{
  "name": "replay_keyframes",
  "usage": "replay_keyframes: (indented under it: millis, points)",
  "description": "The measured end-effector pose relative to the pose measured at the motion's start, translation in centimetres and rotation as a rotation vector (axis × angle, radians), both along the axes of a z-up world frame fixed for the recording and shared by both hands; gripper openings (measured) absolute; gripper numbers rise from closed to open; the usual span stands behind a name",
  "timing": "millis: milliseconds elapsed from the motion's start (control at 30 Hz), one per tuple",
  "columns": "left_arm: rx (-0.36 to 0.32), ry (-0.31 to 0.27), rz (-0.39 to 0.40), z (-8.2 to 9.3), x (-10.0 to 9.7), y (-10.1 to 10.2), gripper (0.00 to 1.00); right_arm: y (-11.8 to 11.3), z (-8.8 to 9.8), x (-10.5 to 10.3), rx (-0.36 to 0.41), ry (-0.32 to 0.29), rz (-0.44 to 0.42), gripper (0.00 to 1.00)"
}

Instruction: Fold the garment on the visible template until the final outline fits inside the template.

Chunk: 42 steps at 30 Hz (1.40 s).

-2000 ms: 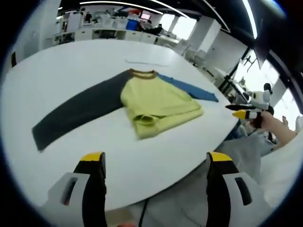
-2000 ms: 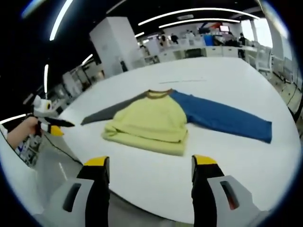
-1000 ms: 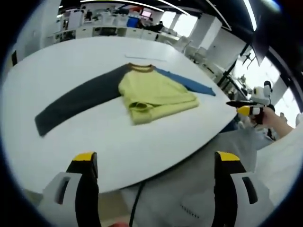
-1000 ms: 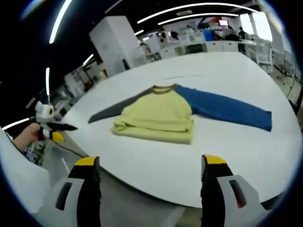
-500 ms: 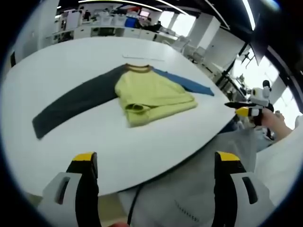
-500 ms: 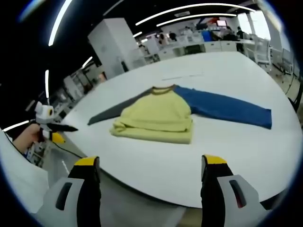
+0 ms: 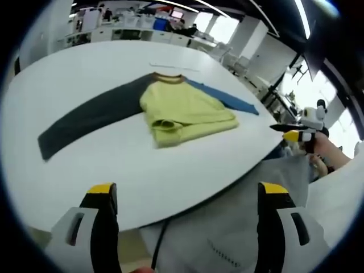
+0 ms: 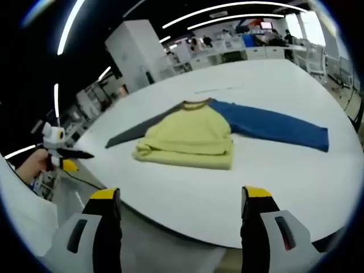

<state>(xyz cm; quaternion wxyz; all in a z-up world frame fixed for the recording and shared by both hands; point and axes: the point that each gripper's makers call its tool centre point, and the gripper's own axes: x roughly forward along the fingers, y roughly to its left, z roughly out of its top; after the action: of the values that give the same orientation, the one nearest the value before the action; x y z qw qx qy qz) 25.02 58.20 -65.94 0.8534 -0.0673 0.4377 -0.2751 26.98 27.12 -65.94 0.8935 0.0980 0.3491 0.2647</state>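
On the white table [image 7: 85,170], half-folded garment [image 7: 182,114], blue sleeve [image 8: 273,126] fullest in right gripper view, both grippers [image 7: 185,196] [image 8: 176,199] wide open, seemingly empty

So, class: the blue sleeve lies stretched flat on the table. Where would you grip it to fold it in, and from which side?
Grip the blue sleeve at its free cuff end, coming in with the right gripper. That end is farthest from the yellow body, so the whole sleeve should follow.
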Motion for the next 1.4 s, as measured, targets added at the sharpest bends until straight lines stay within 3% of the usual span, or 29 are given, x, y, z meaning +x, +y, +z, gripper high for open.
replay_keyframes:
  millis: [467, 833, 1400]
  points:
    - [0.004, 0.007, -0.002, -0.4, -0.1, -0.2, 1.0, -0.2, -0.3, 0.5, 0.0, -0.006, -0.004, 0.86]
    - [-0.006, 0.04, 0.005, -1.6, -0.5, -0.7, 0.99, 0.3, -1.5, 0.1, 0.003, 0.026, 0.003, 0.85]
    - [-0.026, 0.071, -0.01, -2.6, 0.8, -2.2, 0.98, 0.7, -2.6, 1.6, 0.0, 0.032, 0.003, 0.77]
